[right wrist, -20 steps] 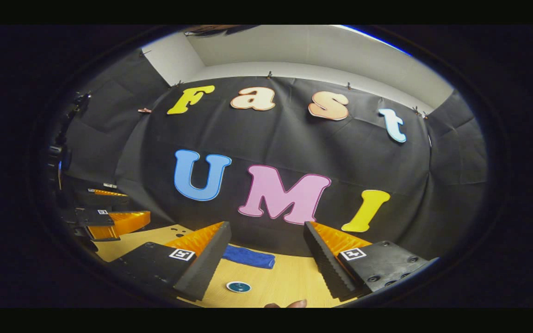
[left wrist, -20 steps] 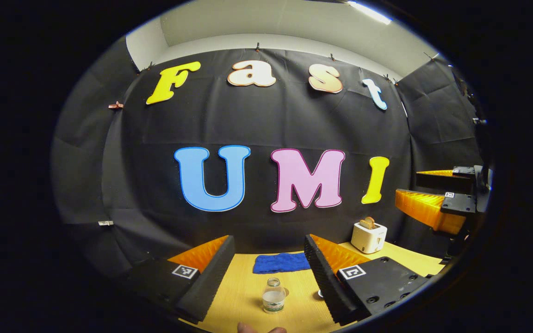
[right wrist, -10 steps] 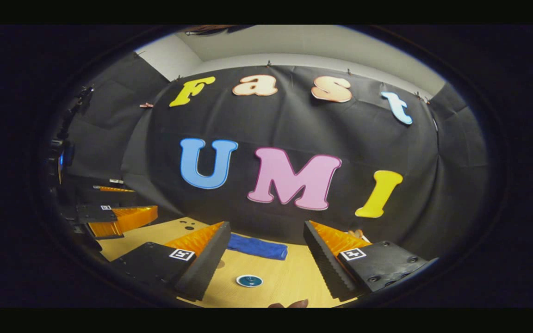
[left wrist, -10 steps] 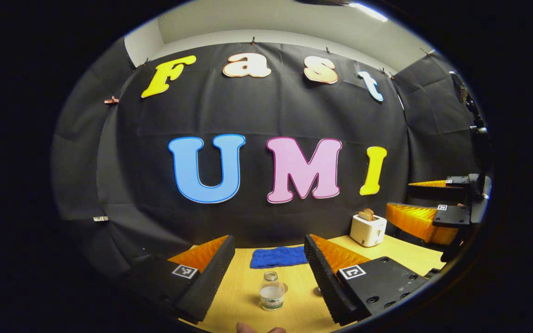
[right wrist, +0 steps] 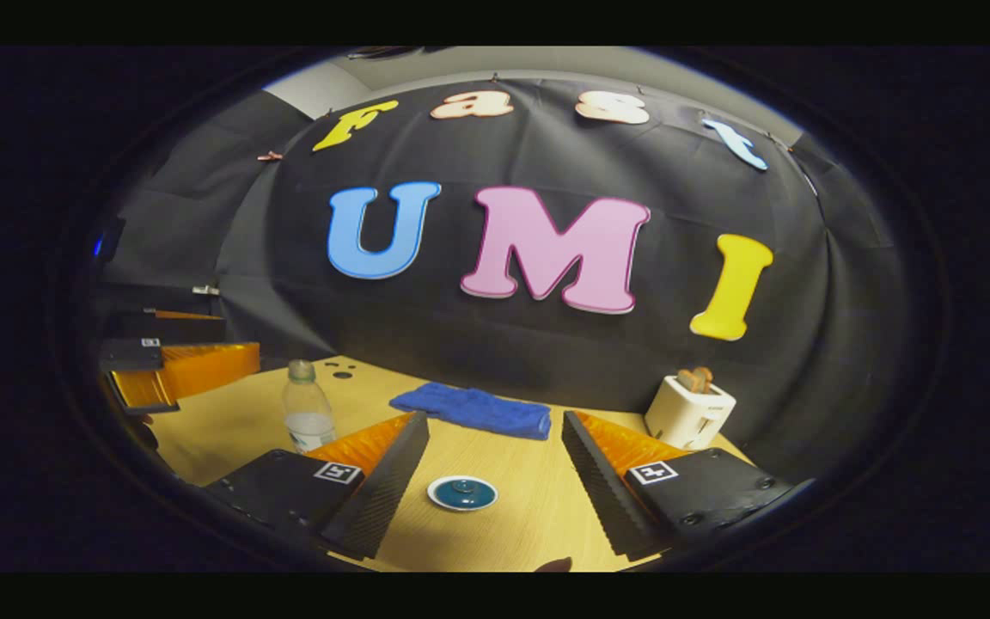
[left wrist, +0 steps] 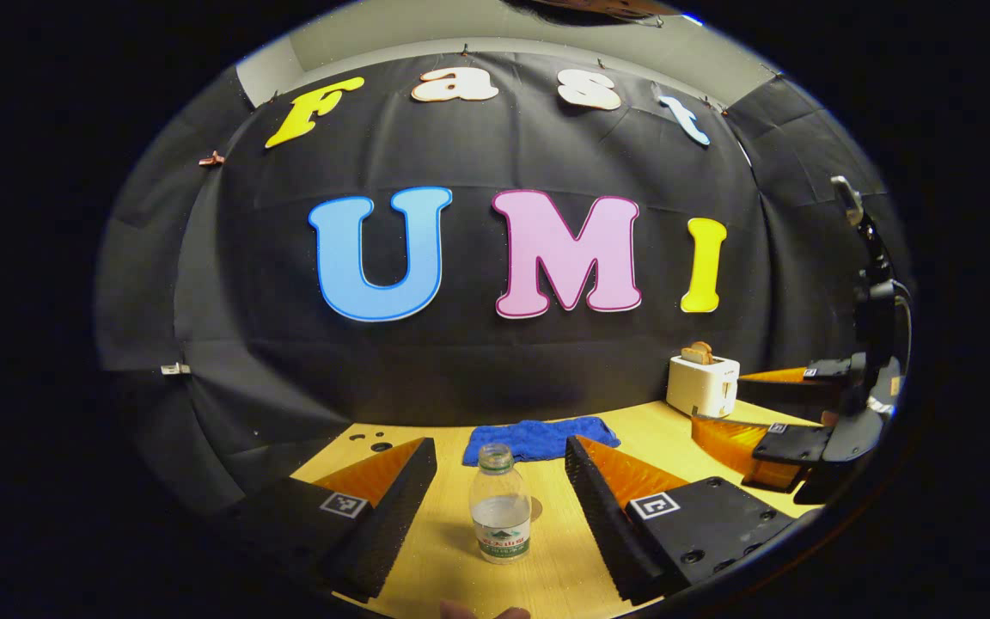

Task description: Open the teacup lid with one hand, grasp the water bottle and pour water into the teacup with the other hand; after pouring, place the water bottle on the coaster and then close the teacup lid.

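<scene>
Both of your grippers have tipped downward over the last second, so the table (left wrist: 452,550) now takes up more of each view and the bottle (left wrist: 501,516) looks larger between the left gripper's (left wrist: 499,486) fingers. That left gripper is spread wide and holds nothing; the bottle stands upright on the table, centred in the gap, touching neither finger. In the right gripper view the right gripper (right wrist: 495,481) is likewise spread and empty, lined up on the lid (right wrist: 461,493), a round white piece with a dark blue knob. I cannot tell whether a cup sits under it.

The step in hand looks like the double approach, lid first. Bring the right gripper down straight over the knob and close on the knob itself, since the rim is too flat to catch. Keep the left gripper level as you advance, and aim to take the bottle at its middle, above the label, so it does not tip.

The bottle is clear, capless as far as I can see, and roughly half full of water. A toaster (right wrist: 688,411) holds a slice of bread. A blue cloth (right wrist: 471,409) lies behind the lid.
</scene>
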Tool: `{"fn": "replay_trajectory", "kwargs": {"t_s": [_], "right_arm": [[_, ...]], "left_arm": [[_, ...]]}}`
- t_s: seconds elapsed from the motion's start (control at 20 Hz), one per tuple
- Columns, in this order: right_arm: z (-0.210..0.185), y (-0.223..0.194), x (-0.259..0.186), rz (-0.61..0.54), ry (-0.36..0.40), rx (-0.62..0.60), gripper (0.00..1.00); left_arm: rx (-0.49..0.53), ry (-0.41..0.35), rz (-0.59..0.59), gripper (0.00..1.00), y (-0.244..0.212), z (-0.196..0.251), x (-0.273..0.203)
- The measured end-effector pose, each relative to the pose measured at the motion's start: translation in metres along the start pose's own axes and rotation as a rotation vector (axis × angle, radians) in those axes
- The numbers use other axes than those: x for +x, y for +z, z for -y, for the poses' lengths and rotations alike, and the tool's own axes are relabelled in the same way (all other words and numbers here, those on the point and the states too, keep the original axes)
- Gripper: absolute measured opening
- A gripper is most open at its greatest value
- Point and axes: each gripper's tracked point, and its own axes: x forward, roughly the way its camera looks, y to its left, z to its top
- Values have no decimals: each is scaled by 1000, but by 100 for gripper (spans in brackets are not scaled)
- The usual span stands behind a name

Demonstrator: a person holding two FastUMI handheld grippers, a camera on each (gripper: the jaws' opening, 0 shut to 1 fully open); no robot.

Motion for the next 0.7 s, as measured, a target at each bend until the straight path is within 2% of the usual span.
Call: {"fn": "replay_trajectory", "kwargs": {"t_s": [0.15,0.2,0.3,0.35,0.4,0.5,0.7], "right_arm": [[-3,-53,26,-44,18,-12,96],[-4,-67,34,-56,23,-18,95],[-5,-91,50,-85,33,-27,94],[-5,-102,56,-102,30,-36,90],[-4,-110,61,-108,30,-40,81],[-11,-122,69,-125,53,-36,69],[-26,-144,76,-167,107,-50,69]], "left_arm": [[-16,8,-22,95,-38,2,11],[-18,13,-35,98,-51,2,14],[-33,33,-61,95,-72,-1,13],[-45,41,-68,95,-78,-1,13],[-53,48,-73,98,-84,-2,14],[-44,62,-81,95,-96,-1,18],[-10,49,-79,95,-103,6,26]]}}
